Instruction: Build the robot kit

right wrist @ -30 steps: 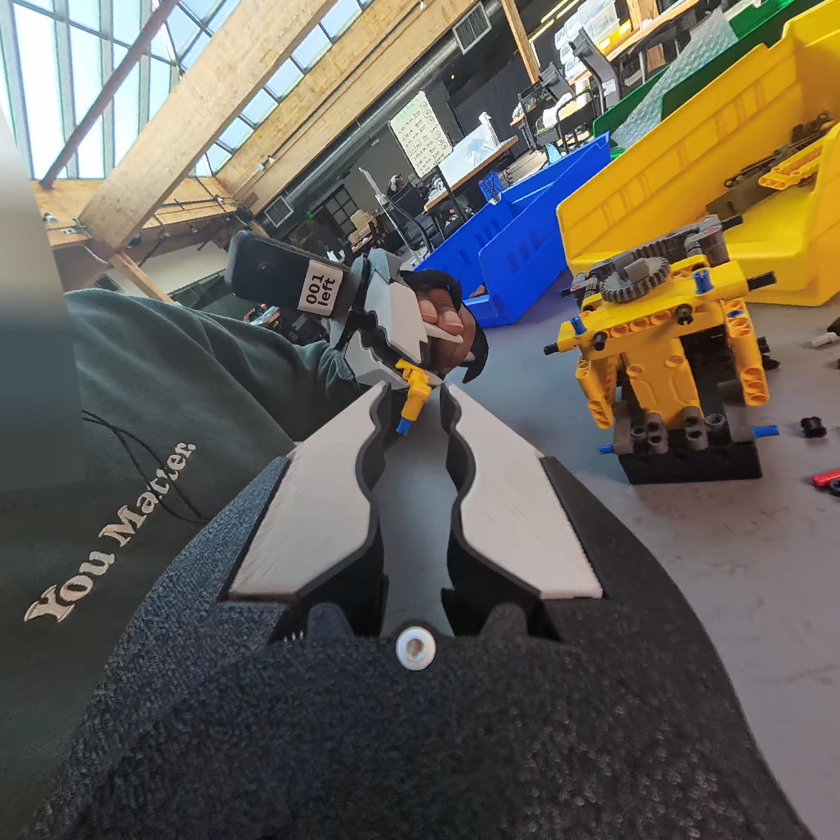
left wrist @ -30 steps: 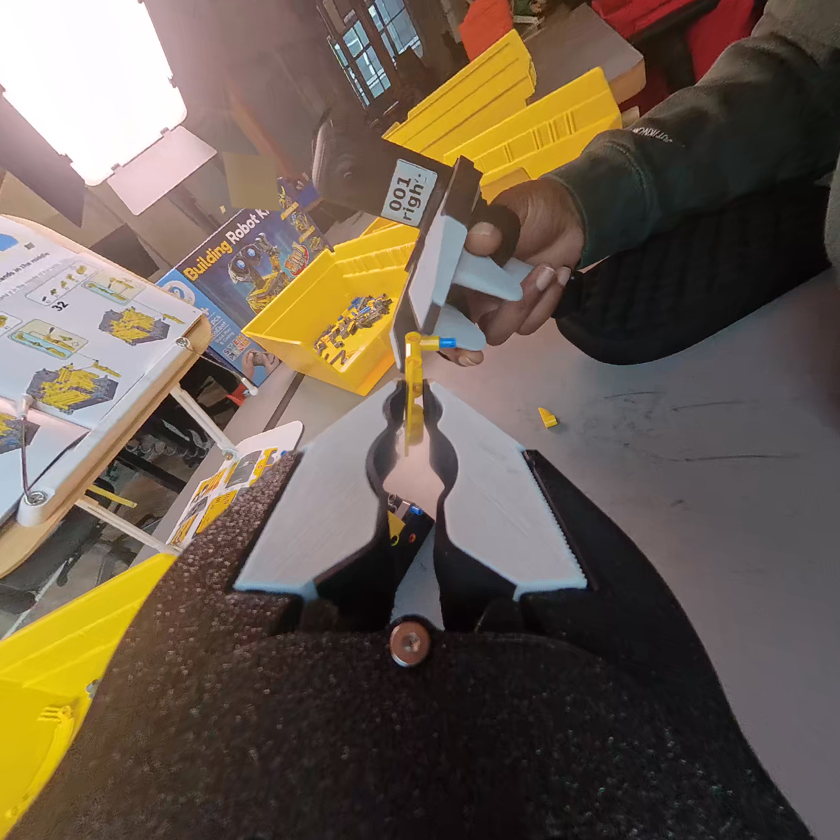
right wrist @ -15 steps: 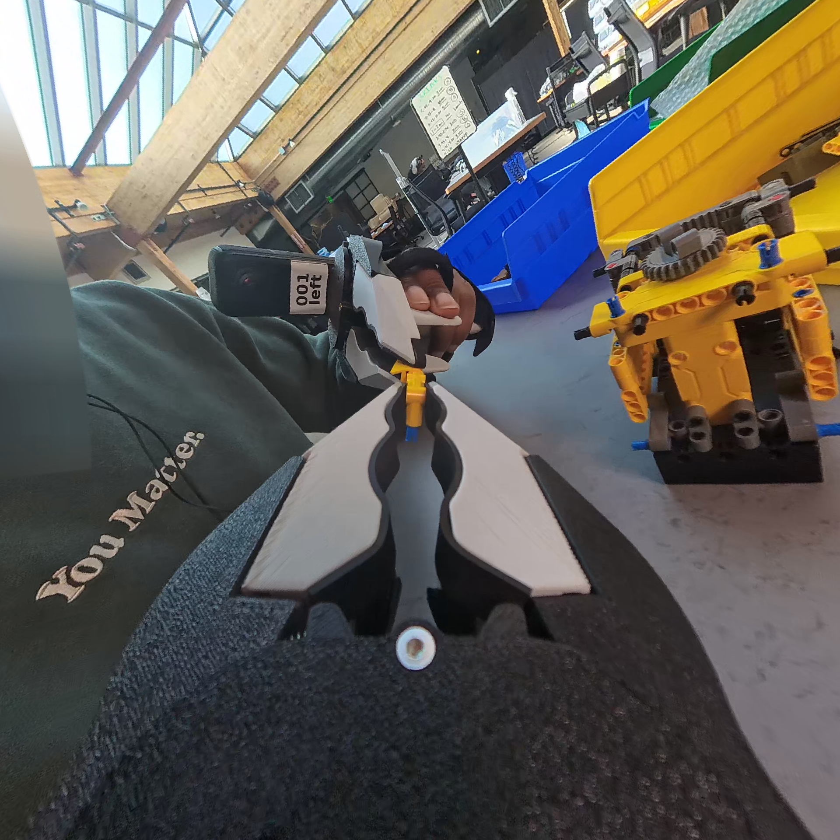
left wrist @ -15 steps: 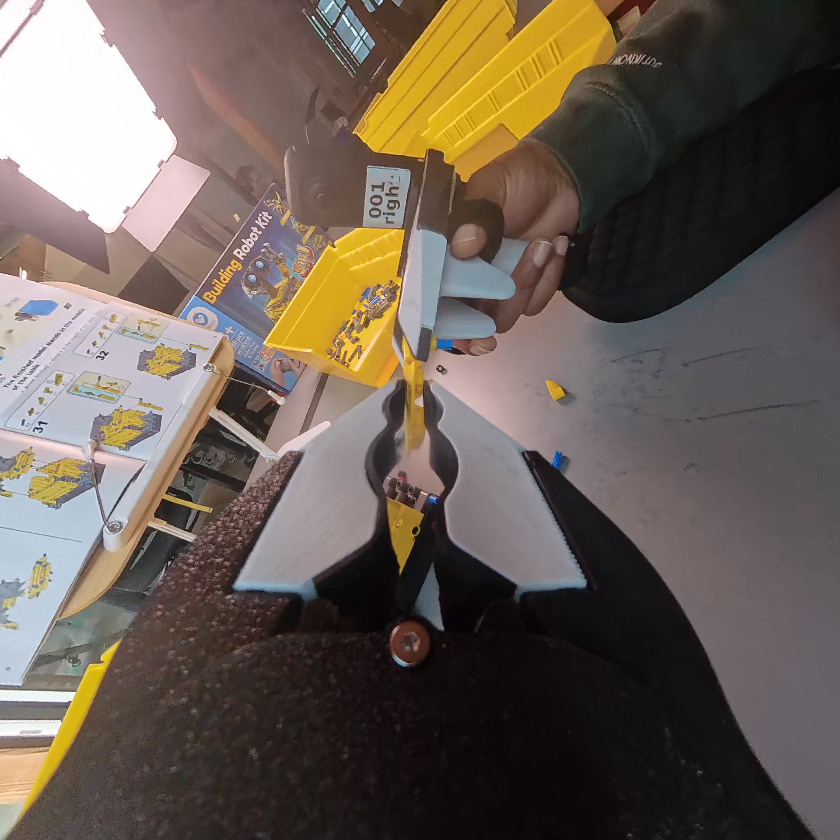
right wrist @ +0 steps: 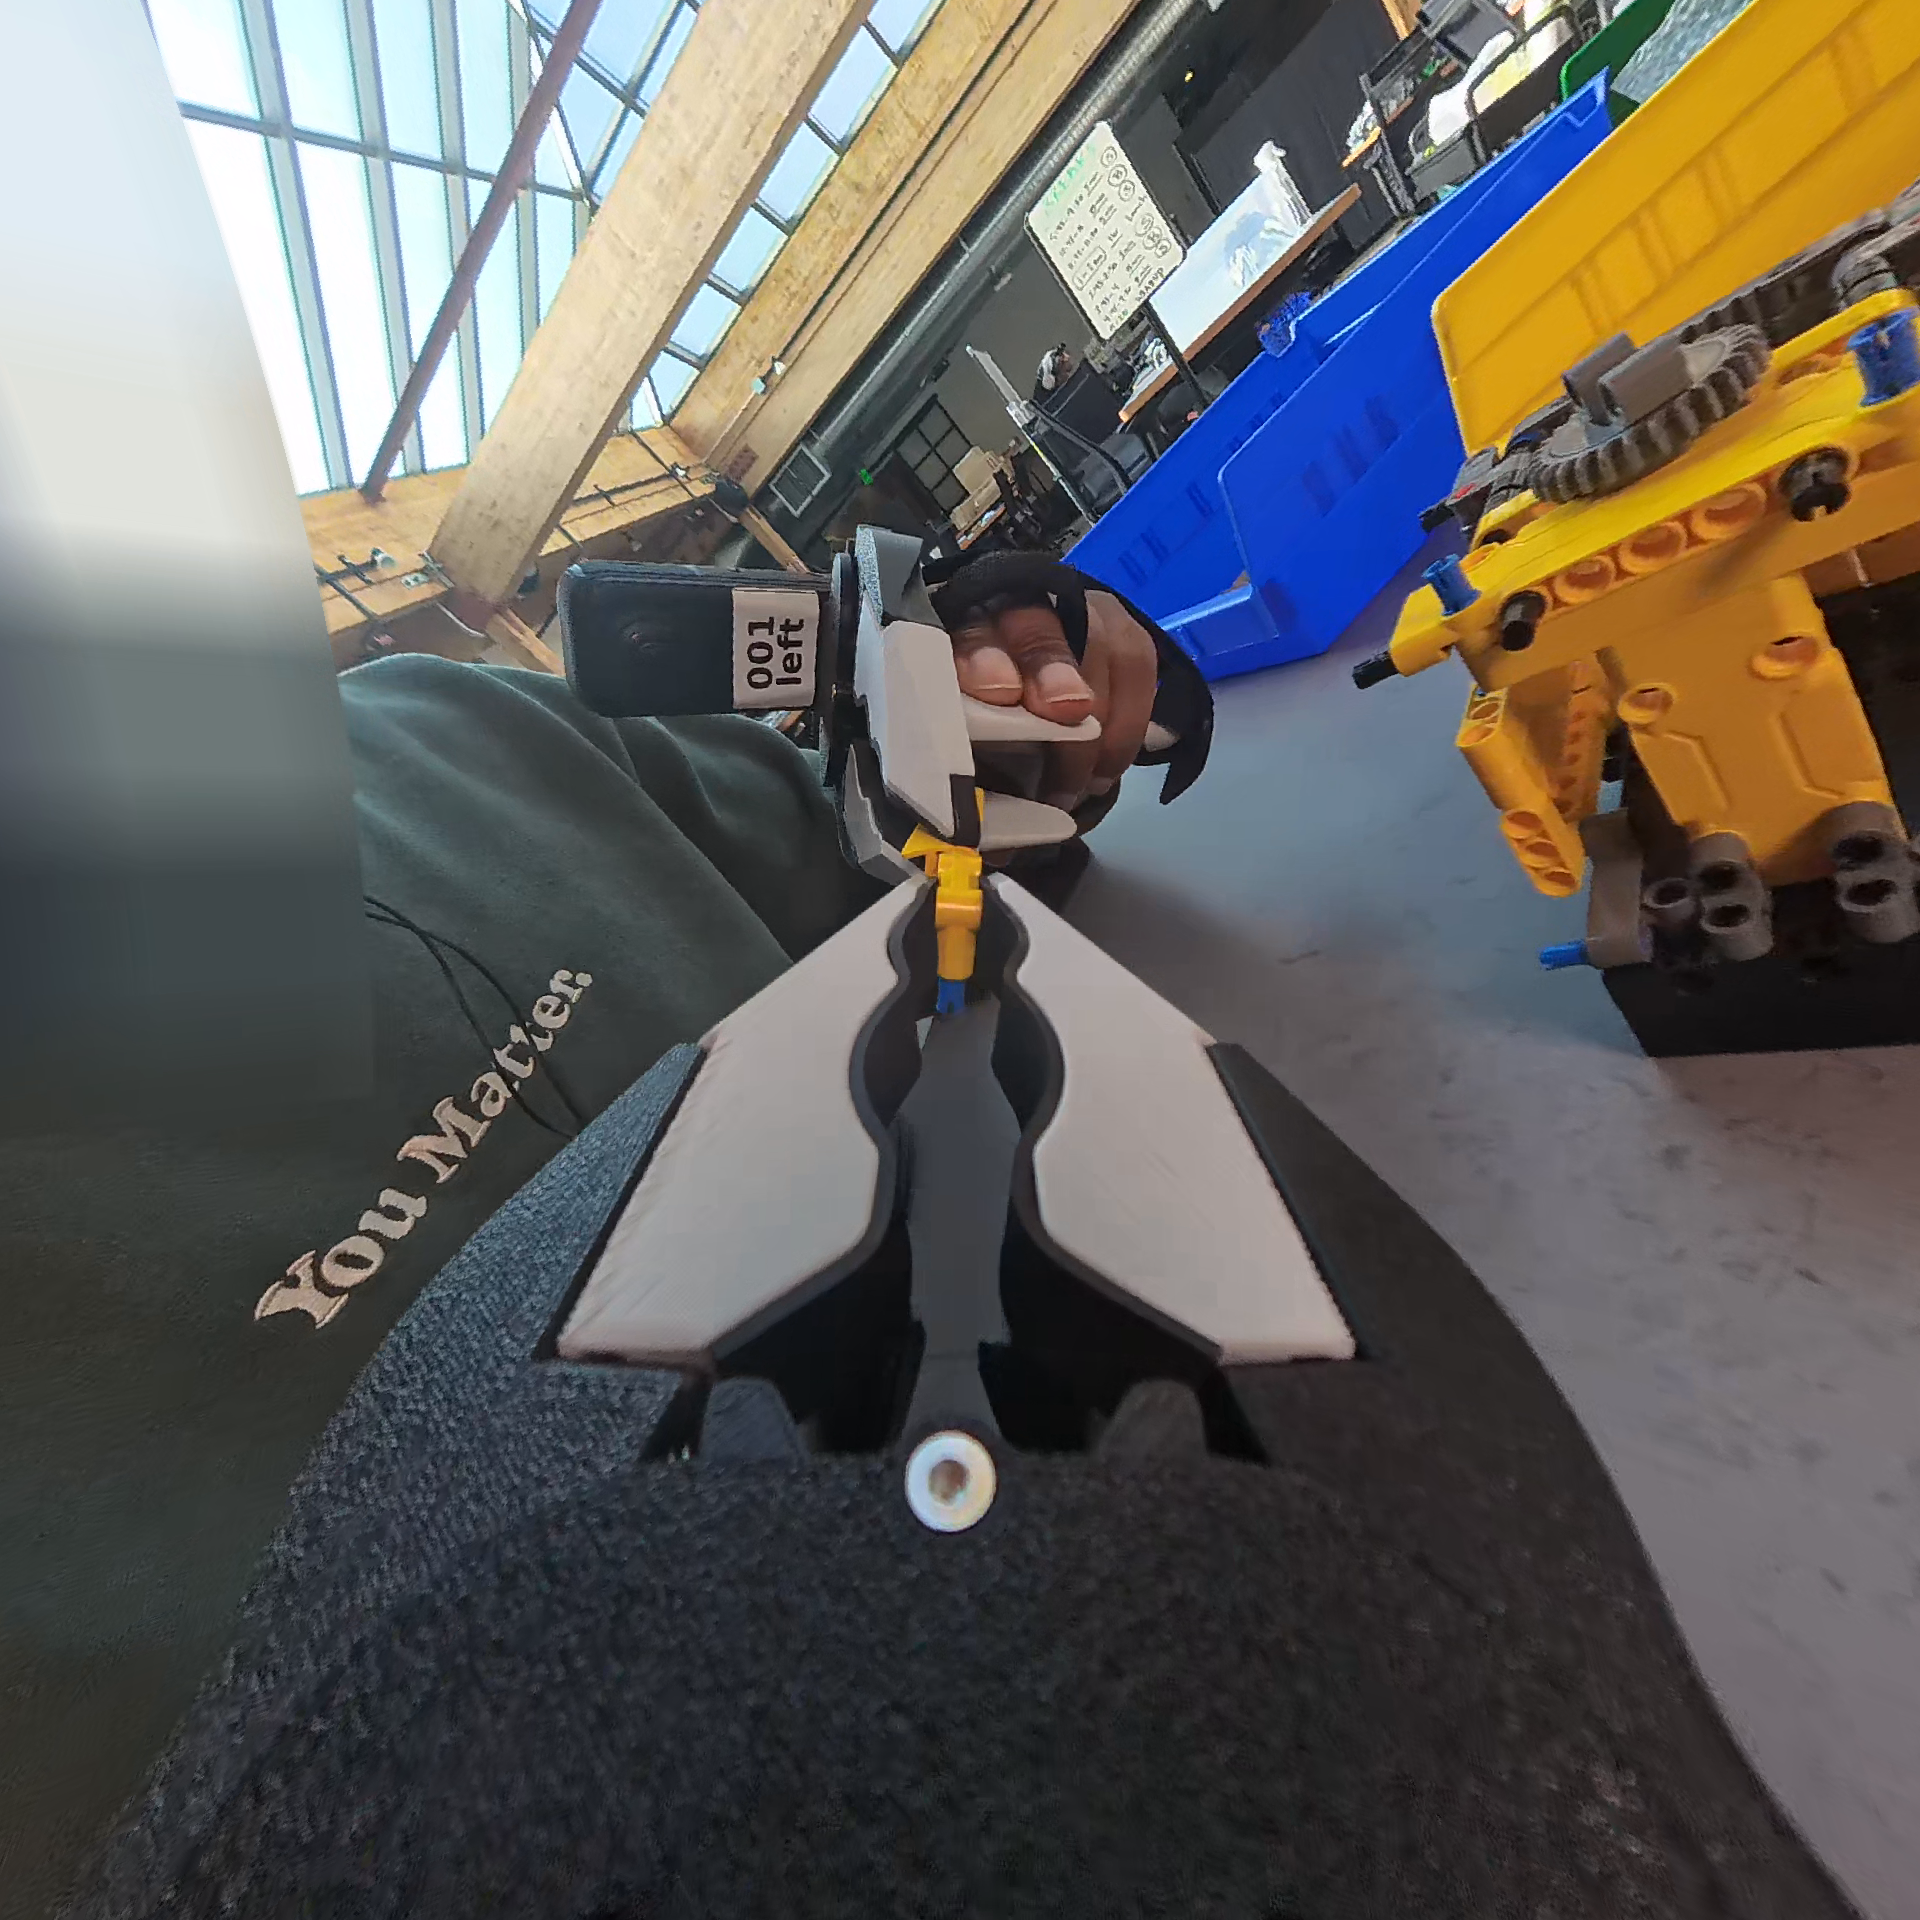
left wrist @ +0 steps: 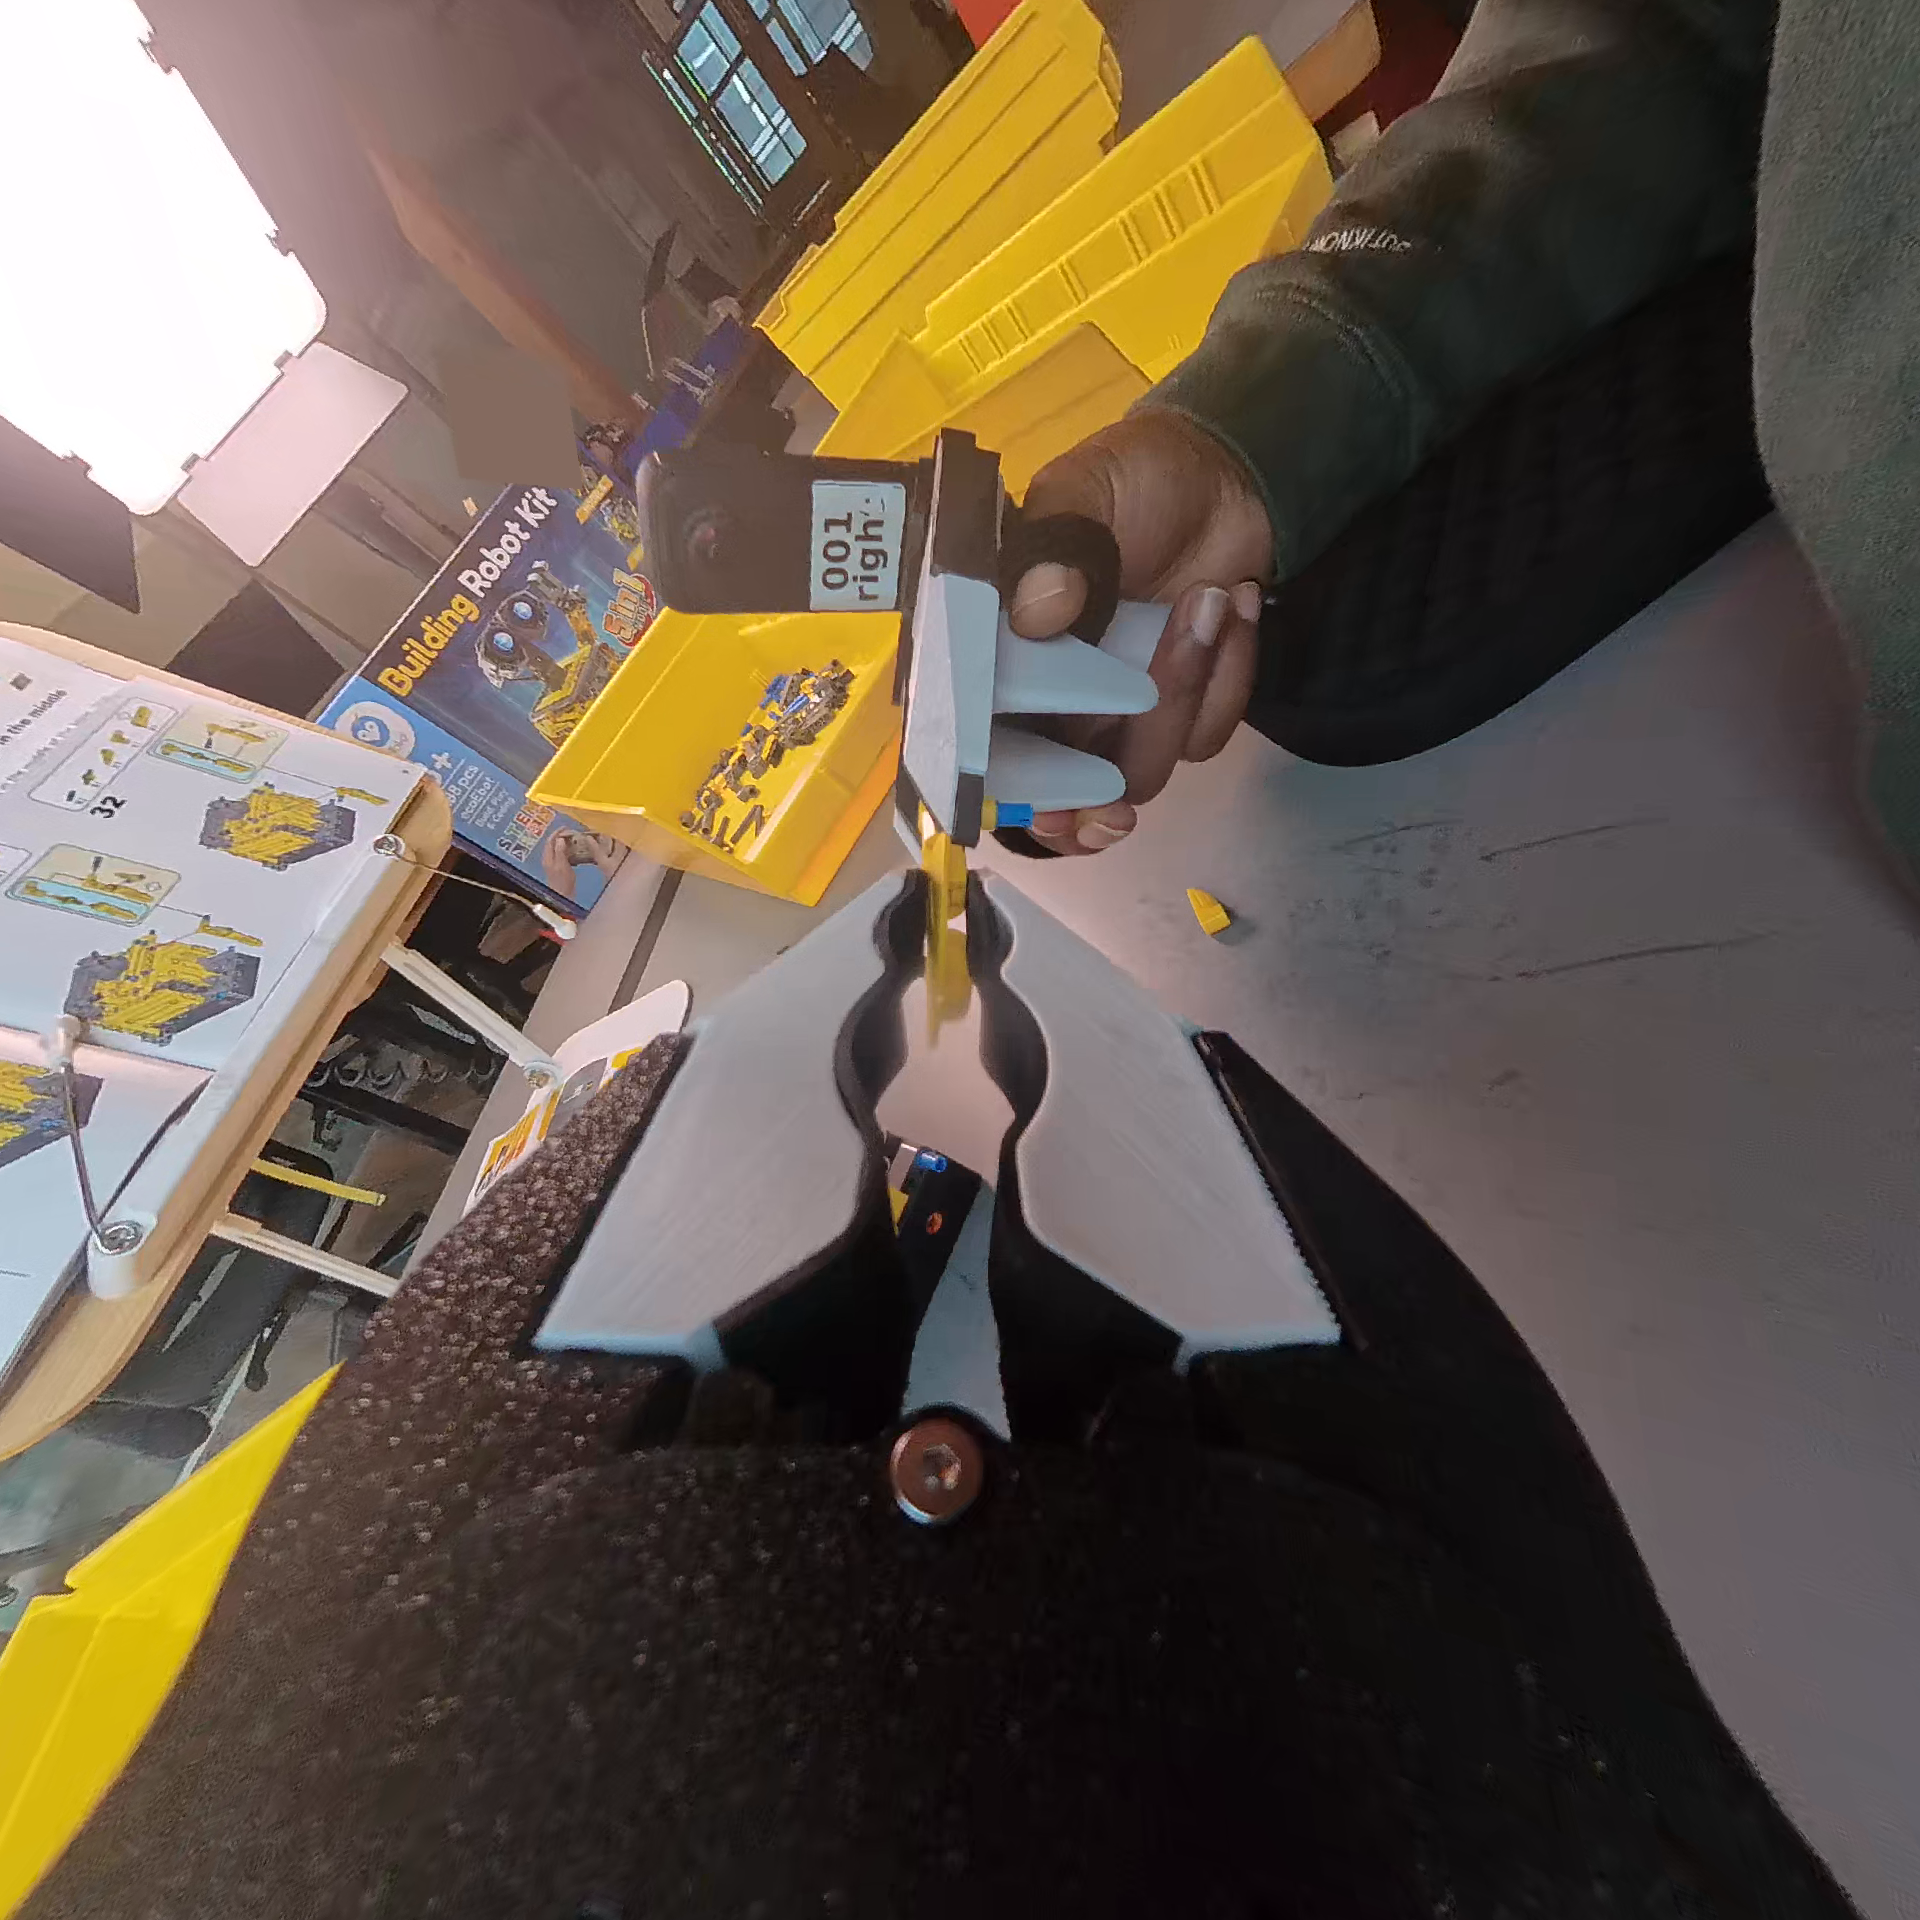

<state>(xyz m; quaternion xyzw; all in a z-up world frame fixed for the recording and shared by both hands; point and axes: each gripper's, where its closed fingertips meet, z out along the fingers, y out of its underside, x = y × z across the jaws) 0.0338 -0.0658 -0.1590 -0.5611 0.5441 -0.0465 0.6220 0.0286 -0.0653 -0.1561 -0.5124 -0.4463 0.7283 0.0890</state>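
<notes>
My left gripper (left wrist: 943, 896) is shut on a thin yellow beam (left wrist: 943, 951) that stands up between its tips. The beam's far end carries a yellow connector with a blue pin (left wrist: 1013, 814). My right gripper (right wrist: 956, 896) is shut on that yellow connector (right wrist: 956, 914), and the blue pin end (right wrist: 948, 995) pokes back between its fingers. The two grippers meet tip to tip above the grey table (left wrist: 1558, 1039). Each shows in the other's view, held by a hand: the right gripper (left wrist: 951, 831) and the left gripper (right wrist: 920, 836).
A yellow and grey gear model (right wrist: 1683, 665) stands on the table at right, before a yellow bin (right wrist: 1662, 208) and blue bins (right wrist: 1299, 499). A yellow bin of parts (left wrist: 644, 769), a kit box (left wrist: 488, 665), an instruction booklet on a stand (left wrist: 156, 862) and a loose yellow piece (left wrist: 1207, 909) are nearby. My two grippers' fingertips are within a few centimetres of each other. From either gripper's tips it is about 12 cm to the loose yellow piece (left wrist: 1207, 909).
The right gripper has moved in and shut on the connector end of the yellow part that the left gripper holds. Both grippers have tilted and drawn closer together.
</notes>
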